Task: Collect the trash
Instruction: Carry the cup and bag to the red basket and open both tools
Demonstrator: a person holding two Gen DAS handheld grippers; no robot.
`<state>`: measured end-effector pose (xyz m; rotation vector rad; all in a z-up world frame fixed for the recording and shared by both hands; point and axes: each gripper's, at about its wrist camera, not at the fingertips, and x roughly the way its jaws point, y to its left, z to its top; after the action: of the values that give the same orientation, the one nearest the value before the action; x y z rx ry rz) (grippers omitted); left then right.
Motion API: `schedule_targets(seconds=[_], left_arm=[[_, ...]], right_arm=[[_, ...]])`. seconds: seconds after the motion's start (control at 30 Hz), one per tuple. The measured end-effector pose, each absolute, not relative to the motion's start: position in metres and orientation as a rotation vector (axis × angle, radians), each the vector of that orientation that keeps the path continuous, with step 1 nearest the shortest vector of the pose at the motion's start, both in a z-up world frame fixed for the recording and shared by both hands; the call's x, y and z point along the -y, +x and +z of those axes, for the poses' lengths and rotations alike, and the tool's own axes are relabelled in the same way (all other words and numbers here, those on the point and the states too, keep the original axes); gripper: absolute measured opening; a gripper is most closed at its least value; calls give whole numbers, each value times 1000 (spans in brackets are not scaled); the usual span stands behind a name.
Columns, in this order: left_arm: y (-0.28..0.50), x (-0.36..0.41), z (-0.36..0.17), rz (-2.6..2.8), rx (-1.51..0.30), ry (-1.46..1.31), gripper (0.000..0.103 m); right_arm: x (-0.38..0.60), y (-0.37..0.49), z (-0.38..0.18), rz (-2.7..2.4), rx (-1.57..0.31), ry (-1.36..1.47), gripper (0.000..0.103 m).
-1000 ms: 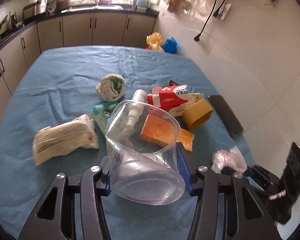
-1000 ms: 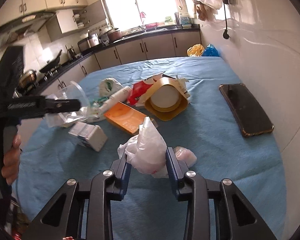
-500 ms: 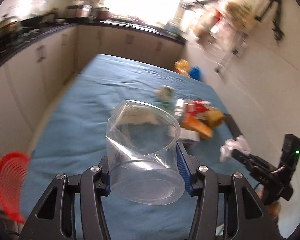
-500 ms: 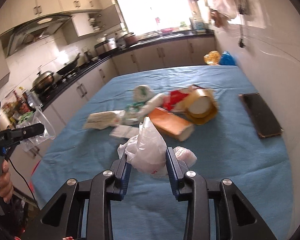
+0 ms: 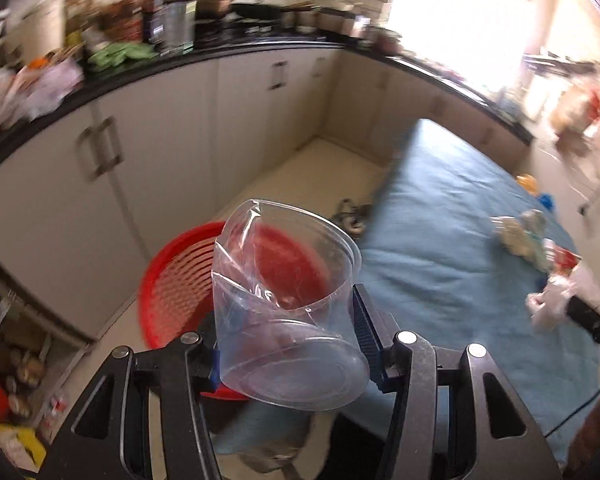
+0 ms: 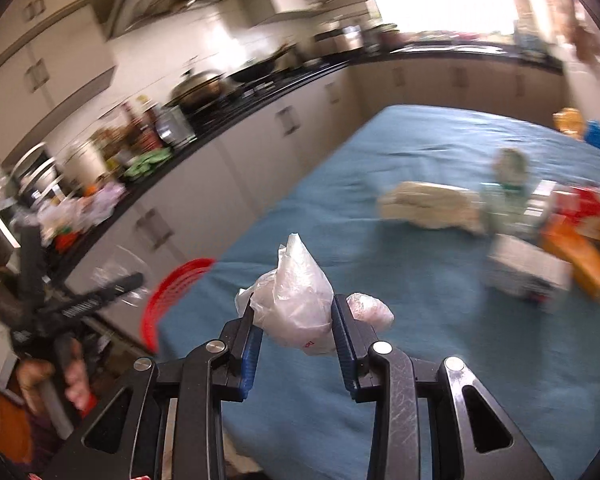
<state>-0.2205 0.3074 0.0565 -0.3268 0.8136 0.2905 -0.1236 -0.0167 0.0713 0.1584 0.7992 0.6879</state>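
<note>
My left gripper (image 5: 286, 330) is shut on a crumpled clear plastic cup (image 5: 286, 308), held over a red slotted basket (image 5: 172, 280) on the floor beside the table. My right gripper (image 6: 298, 334) is shut on a scrunched white plastic bag (image 6: 296, 300) above the blue-covered table (image 6: 400, 320). In the right wrist view the left gripper (image 6: 112, 288) and the hand on it are at the left, by the basket's rim (image 6: 172, 292). In the left wrist view the right gripper with the bag (image 5: 556, 300) is at the right edge.
More litter lies on the far right of the table: a cream packet (image 6: 432, 204), a white box (image 6: 528, 272), an orange box (image 6: 580, 256) and a red wrapper (image 6: 588, 200). Cabinets (image 5: 148, 152) and a crowded counter (image 6: 148, 152) run along the left. Shoes (image 5: 352, 216) lie on the floor.
Both grippers have swung left, away from the litter pile. The left one now hangs off the table's edge above the red basket; the right one follows over the table, both grips unchanged.
</note>
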Motion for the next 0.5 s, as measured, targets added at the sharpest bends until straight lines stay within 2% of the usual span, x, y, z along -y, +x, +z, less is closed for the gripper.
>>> schedule_targets(seconds=[0.27, 0.5], left_arm=[[-229, -359, 14, 372, -855, -391, 52], [-231, -365, -1, 369, -868, -402, 52]], right_arm=[[-97, -97, 62, 888, -878, 181, 37], [-178, -78, 38, 987, -973, 191, 40]])
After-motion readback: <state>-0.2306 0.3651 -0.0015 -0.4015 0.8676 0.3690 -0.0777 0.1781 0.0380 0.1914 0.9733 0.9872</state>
